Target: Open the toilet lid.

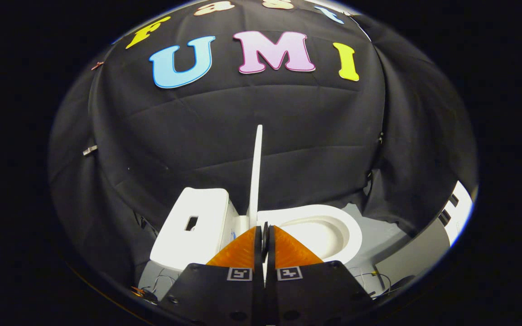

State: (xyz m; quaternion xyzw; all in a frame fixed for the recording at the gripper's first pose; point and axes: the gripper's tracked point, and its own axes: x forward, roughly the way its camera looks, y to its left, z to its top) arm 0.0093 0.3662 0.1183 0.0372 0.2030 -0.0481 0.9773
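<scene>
**No legible text**

Nothing readable on the toilet lid (255, 176), the cistern (196, 226) or the bowl rim (333, 226). Two square black-and-white coded tags (264, 273) on the black gripper (264, 235) body behind its closed orange fingers (242, 251), patterns only, no letters or numbers. Dark marks on a white panel (456, 208) nearby too small to make out.

One toilet (315, 226), one raised lid (255, 176), one tank (193, 226), one hand-held gripper (264, 235).

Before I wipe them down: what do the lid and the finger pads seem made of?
Lid: likely rigid plastic, smooth white, thin straight edge, standing upright between the gripper tips. Finger pads: probably rubbery or printed plastic, matte orange, faintly textured.
</scene>
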